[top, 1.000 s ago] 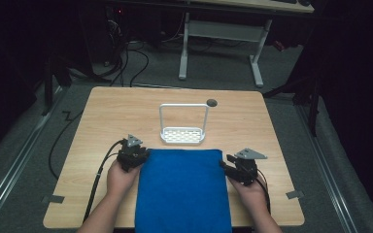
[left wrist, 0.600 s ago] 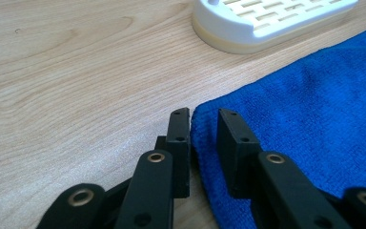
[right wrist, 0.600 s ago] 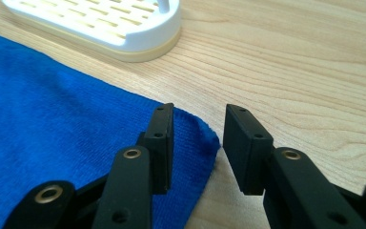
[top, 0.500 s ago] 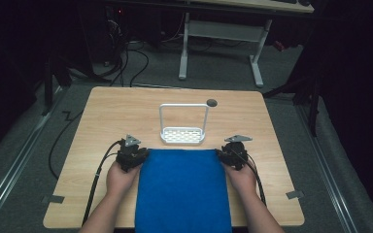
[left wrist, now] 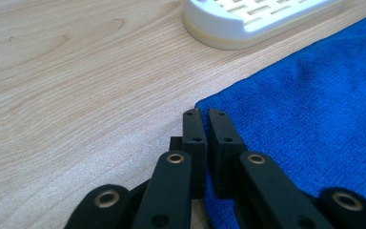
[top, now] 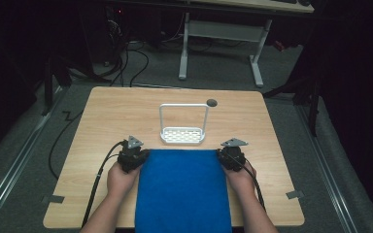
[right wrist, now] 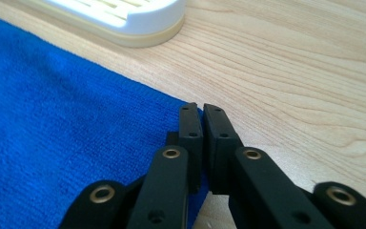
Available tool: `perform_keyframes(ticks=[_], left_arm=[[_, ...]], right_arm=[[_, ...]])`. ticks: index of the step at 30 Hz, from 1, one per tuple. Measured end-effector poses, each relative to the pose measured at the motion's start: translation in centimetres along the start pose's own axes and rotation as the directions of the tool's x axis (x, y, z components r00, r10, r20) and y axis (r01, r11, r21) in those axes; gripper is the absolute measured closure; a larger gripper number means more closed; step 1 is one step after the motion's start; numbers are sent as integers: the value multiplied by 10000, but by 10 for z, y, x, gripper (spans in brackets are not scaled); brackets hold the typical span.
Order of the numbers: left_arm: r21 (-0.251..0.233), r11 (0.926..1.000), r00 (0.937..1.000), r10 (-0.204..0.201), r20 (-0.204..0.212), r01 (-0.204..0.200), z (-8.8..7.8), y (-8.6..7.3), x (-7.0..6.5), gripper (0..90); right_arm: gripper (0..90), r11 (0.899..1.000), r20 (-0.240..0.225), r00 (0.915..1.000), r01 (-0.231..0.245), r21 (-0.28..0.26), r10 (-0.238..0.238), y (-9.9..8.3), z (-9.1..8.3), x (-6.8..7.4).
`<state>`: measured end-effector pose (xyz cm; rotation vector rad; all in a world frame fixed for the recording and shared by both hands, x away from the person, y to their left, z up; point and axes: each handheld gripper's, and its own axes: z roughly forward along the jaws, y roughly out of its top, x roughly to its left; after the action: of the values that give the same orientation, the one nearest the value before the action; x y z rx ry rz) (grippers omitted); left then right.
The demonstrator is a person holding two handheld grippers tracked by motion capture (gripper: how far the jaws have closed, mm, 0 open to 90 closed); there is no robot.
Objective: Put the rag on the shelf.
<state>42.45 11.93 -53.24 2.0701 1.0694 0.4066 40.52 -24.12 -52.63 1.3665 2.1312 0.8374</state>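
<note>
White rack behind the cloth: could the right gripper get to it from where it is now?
Probably yes. The white rack stands just beyond the blue cloth's far edge, with bare table between it and the right gripper. But that gripper is shut on the cloth's corner and must let go first.

A light wooden table (top: 126,111) with rounded corners stands on grey carpet (top: 291,73) in a dim room, the tabletop the brightest surface and the edges of the scene falling into near-black. Beyond its far edge, the white legs of a second desk (top: 184,53) rise from the floor, with dark cables (top: 136,58) tangled beside them. Metal rails (top: 9,179) run along the floor on either side, and grey tape (top: 295,195) marks the table's near corners.
</note>
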Motion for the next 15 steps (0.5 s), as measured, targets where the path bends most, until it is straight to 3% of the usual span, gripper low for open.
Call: perform_keyframes(ticks=[4,6,8,15], left_arm=[[-152,9994,9992,320,-228,-323,-3,-1,-4,881],[-245,9994,9994,251,-239,-257,-4,-1,-5,883],[-565,9984,10000,-62,53,65,-9,0,-6,883],[-1377,9903,9997,-141,193,167,-24,1,-11,882]], right_arm=[[886,9992,-253,9989,-393,-83,390,-1,-1,-3],[886,9988,-362,9984,-438,-196,431,-2,-2,-4],[886,9984,-387,9986,-383,-421,366,-4,-6,-4],[886,9876,-598,9976,-449,-1505,362,-3,-30,-1]])
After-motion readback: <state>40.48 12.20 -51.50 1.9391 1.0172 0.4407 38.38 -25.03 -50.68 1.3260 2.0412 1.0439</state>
